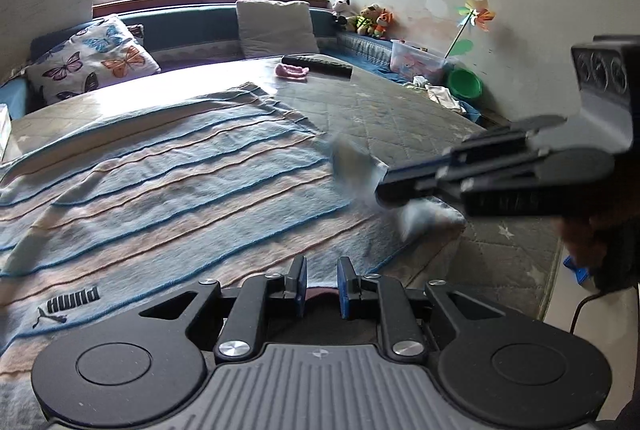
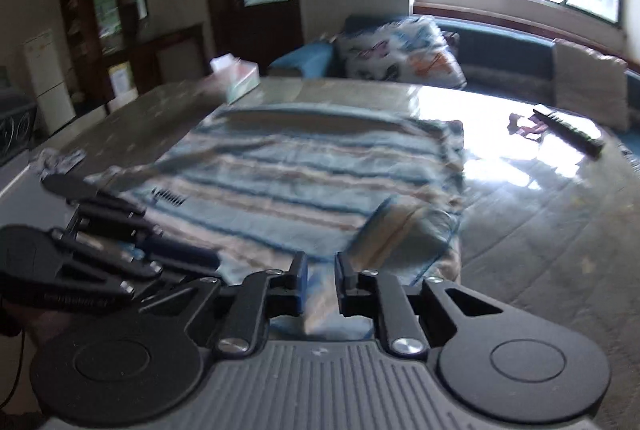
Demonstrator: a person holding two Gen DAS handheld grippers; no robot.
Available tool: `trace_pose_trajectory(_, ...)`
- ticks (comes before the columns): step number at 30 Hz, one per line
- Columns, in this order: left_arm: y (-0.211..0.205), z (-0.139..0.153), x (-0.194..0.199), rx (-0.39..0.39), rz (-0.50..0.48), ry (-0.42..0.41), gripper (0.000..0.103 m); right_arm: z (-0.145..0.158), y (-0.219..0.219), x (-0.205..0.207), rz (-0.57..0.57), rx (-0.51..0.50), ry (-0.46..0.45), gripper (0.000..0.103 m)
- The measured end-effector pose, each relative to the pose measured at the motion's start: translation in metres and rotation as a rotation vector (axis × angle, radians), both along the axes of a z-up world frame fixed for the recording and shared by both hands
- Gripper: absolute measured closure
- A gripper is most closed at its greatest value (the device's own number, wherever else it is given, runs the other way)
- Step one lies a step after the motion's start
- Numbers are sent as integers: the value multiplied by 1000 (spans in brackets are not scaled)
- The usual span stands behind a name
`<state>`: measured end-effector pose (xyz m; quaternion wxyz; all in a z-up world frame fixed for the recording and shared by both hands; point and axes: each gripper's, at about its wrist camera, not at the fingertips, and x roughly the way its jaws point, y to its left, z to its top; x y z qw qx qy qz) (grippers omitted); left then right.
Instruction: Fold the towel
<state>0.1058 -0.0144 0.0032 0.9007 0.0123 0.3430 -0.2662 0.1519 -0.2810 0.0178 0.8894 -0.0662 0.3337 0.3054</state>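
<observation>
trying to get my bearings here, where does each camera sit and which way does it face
Left wrist: on the left gripper, above the striped towel, facing the window and butterfly pillow; the right gripper shows at right.
Right wrist: on the right gripper, by the towel's corner, facing the pillow and tissue box; the left gripper shows at lower left.
Shared: towel, pillow, remote control, both grippers.

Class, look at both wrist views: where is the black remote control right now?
The long black remote control lies at the table's far side, beyond the striped blue-and-beige towel, beside a small pink item, before the grey cushion.
</observation>
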Motion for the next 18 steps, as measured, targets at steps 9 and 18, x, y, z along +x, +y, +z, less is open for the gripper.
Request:
trace_pose_trajectory(9, -29, 0, 11, -16, -68, -1, 85, -3, -19, 50, -70, -53, 26, 89)
trace_pose_trajectory(18, -53, -16, 27, 6, -117, 42, 85, -39, -14, 101, -113, -93, 68, 89)
